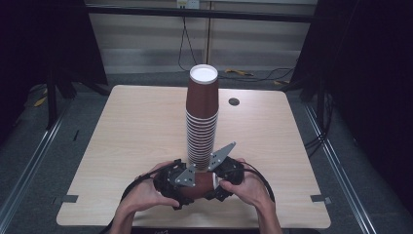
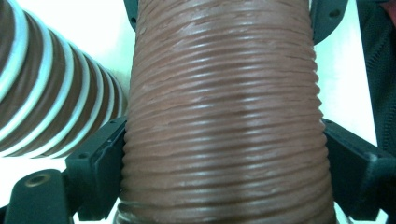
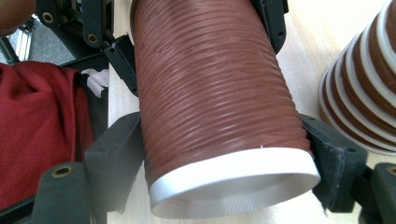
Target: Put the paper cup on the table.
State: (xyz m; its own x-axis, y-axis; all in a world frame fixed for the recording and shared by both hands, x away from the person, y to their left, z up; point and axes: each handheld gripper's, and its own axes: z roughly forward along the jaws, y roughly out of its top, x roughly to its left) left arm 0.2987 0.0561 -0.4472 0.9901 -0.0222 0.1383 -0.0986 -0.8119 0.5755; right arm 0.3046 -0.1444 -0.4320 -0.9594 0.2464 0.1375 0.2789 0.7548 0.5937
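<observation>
Near the front edge of the counter (image 1: 126,126), both hands meet around a single brown ribbed cup (image 1: 197,185) that lies on its side between them. The left tool (image 1: 170,187) clamps the cup across its ribbed wall: in the left gripper view the cup (image 2: 224,116) sits between the two black jaws, which press against it on either side. The right tool (image 1: 221,183) grips the same cup near its mouth; in the right gripper view the cup (image 3: 210,102) shows its white rolled rim toward the camera, with a jaw tight against each side just behind that rim. In that view the left tool's jaws also hold the cup at its far end, and a red sleeve (image 3: 42,135) shows at the left.

Just behind the held cup stands a tall stack of cups (image 1: 202,117), upside down, brown with white rims showing as rings down its lower half. The stack rises from the middle of the counter, close to both tools. The grey plates on the tools lie in front of its base.
</observation>
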